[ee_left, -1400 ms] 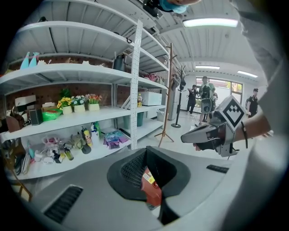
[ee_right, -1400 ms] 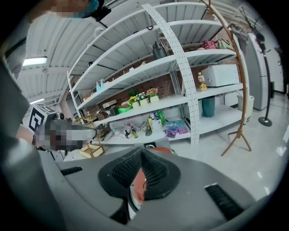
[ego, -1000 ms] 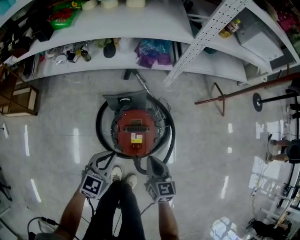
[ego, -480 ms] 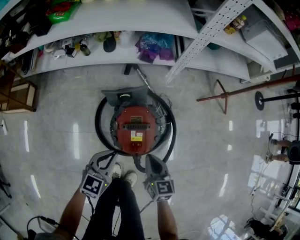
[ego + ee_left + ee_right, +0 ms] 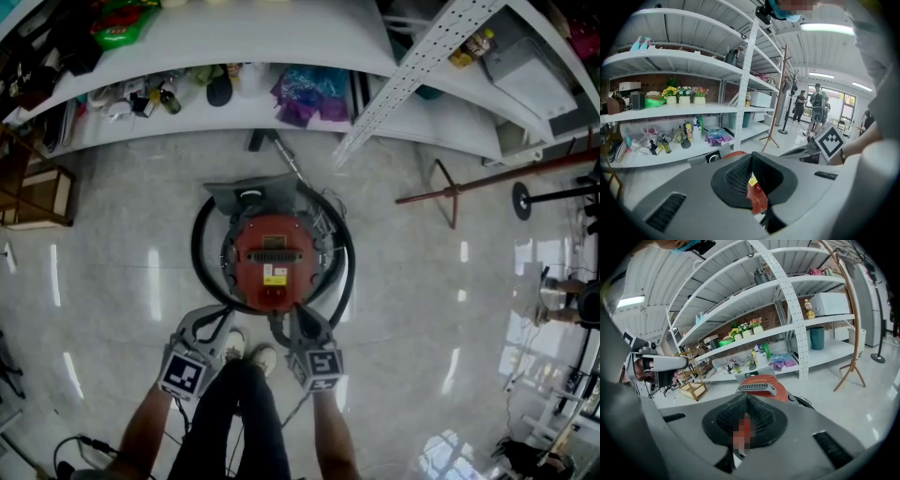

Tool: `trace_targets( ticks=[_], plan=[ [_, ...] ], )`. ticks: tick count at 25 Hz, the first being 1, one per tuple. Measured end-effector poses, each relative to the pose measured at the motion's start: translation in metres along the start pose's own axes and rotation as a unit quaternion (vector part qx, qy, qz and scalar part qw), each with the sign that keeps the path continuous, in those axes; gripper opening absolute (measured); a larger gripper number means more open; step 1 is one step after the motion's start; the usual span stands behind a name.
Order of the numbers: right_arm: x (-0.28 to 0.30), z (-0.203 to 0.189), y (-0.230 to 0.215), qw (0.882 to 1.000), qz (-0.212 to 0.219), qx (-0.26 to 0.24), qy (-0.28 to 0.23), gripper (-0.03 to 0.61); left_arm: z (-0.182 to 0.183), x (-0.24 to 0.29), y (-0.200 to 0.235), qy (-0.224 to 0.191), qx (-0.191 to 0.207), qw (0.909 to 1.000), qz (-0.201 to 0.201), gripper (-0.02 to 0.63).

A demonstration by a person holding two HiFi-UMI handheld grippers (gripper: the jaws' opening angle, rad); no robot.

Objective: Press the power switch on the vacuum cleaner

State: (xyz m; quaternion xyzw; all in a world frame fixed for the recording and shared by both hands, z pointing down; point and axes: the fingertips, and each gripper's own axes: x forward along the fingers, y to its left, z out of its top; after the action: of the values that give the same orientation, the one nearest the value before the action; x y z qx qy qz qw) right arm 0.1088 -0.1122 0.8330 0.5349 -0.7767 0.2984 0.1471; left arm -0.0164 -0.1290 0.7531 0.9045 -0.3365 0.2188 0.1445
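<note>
The red round vacuum cleaner [image 5: 272, 253] stands on the floor in front of the person, with a black hose [image 5: 199, 246] looped round it. A red switch [image 5: 272, 296] sits on its near edge. My right gripper [image 5: 294, 311] is shut, and its tip reaches the vacuum's near rim just right of that switch; I cannot tell whether they touch. My left gripper [image 5: 222, 314] is shut and empty, and hangs left of the near rim. In the right gripper view the vacuum cleaner [image 5: 761, 383] rises just past the closed jaws. The left gripper view shows the vacuum cleaner [image 5: 757, 199] through the jaws' hollow.
White shelves [image 5: 234, 117] with bottles [image 5: 171, 105] and purple bags [image 5: 302, 98] stand just behind the vacuum. A brown coat stand [image 5: 448, 197] leans at the right, a wooden crate [image 5: 37, 197] at the left. The person's shoes [image 5: 246, 352] and legs are between the grippers.
My right gripper has moved forward and a little left, from behind the vacuum up to its near rim by the red switch. The left gripper has stayed nearly still.
</note>
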Motion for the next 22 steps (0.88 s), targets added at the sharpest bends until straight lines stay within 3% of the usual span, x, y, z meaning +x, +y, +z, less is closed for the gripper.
trace_targets(
  ticks=[12,22],
  plan=[
    [0.040,-0.032,-0.013,1.000,-0.007,0.003,0.023,0.012,0.000,-0.006,0.007,-0.008,-0.001,1.0000,0.002,0.006],
    [0.059,-0.046,-0.022,1.000,-0.015,0.010,0.024,0.011,-0.016,-0.007,0.009,0.012,0.010,0.9999,0.004,0.006]
  ],
)
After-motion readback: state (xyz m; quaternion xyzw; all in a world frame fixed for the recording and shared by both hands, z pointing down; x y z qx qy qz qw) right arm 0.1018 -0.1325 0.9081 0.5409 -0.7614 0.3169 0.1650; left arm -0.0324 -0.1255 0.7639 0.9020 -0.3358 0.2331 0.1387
